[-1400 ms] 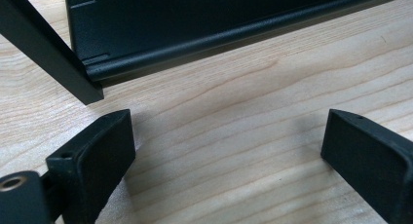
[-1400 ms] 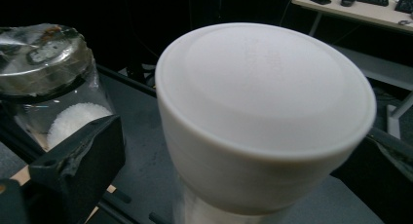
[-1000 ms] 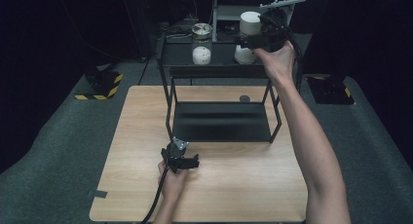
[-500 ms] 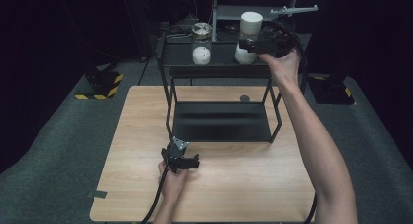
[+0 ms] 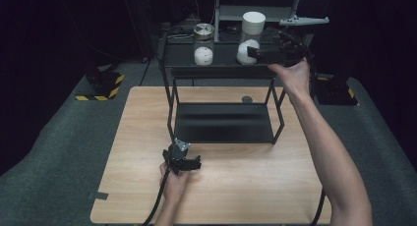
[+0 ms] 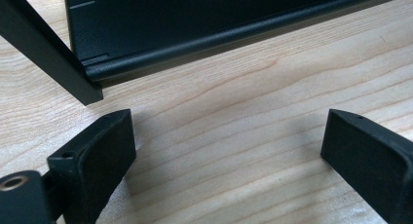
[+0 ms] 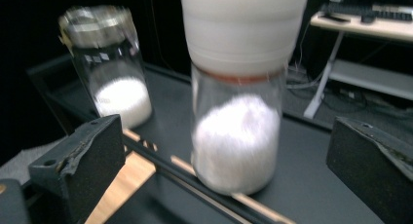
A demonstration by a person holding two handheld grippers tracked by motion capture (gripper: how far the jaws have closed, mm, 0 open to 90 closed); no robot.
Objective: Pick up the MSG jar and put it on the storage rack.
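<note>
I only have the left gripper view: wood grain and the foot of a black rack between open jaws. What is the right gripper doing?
Observer: The right gripper is up at the rack's top shelf, jaws open either side of the white-lidded jar, not touching it.
Operator: Anything else on that shelf?
Observer: Yes, a second jar with a metal lid, to the left of the first in the high view, with white powder at its bottom.
Operator: And where does my left gripper sit overall?
Observer: The left gripper rests low over the wooden table, just in front of the rack's lower shelf, holding nothing.
</note>
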